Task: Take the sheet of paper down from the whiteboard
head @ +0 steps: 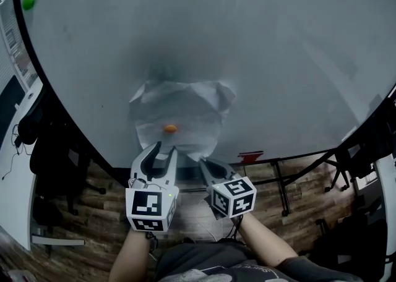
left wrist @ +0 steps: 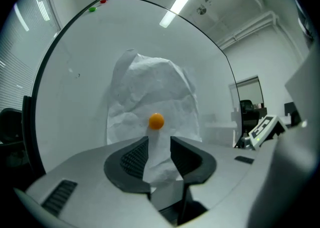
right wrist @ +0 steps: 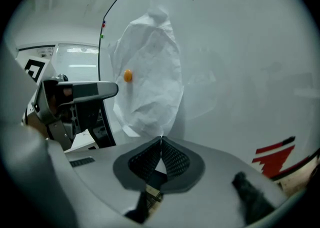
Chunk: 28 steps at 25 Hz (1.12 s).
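A crumpled white sheet of paper (head: 179, 109) hangs on the whiteboard (head: 284, 58), pinned by one orange magnet (head: 170, 128). My left gripper (head: 164, 148) stands open just below that magnet (left wrist: 156, 121). The sheet's lower part (left wrist: 159, 158) shows in the gap between its jaws, and the pads do not press on it. My right gripper (head: 204, 162) is shut, its tips (right wrist: 161, 141) meeting on the bottom edge of the paper (right wrist: 150, 72). In the right gripper view the magnet (right wrist: 128, 75) sits at the sheet's left side, beside my left gripper (right wrist: 82, 91).
A green magnet (head: 28, 1) sits at the whiteboard's upper left; green and red ones (left wrist: 92, 8) show in the left gripper view. A red mark (right wrist: 275, 152) is on the board's lower right. Black stand legs (head: 281, 185) and wooden floor lie below.
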### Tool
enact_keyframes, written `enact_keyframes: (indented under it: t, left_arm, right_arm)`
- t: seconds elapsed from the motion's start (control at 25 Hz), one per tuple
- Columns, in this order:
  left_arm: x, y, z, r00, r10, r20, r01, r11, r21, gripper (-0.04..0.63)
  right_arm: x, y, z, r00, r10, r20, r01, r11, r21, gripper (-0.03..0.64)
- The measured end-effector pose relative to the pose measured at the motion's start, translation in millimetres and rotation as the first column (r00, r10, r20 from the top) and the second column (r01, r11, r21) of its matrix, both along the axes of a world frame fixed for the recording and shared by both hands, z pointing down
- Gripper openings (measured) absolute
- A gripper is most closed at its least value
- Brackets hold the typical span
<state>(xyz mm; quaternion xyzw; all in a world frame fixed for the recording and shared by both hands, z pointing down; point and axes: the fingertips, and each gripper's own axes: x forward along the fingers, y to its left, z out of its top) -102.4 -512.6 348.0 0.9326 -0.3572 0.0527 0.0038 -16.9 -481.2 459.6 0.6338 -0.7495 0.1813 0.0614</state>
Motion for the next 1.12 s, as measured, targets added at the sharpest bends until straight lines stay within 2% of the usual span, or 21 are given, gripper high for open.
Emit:
enact_keyframes:
  t: [0.28, 0.48, 0.76, 1.12]
  left_arm:
    - [8.7, -16.2, -25.9, 0.994, -0.100, -0.038, 0.102, 0.993, 0.054, 0.141]
    - [13.2, -19.6, -30.1, 0.985, -0.169, -0.027, 0.171, 0.982, 0.080, 0.161]
    - [19.6, -19.4, -26.1, 0.978, -0.205, -0.035, 0.207, 0.976, 0.066, 0.164]
    - [17.3, -28.1, -27.3, 0.944, -0.330, -0.033, 0.330, 0.944, 0.020, 0.144]
  right_arm:
    - [-3.4, -0.8, 2.4, 1.000, -0.007, 0.003, 0.007, 1.000, -0.001, 0.023]
    - [-5.8, -2.9, -5.9, 1.000, -0.001, -0.004, 0.001, 1.000, 0.007, 0.023]
    - [-3.6, -2.1, -7.3, 1.000, 0.006, 0.004, -0.006, 1.000, 0.012, 0.023]
    - [-2.9, 6.5, 1.4, 0.999, -0.029, 0.024, 0.029, 1.000, 0.006, 0.023]
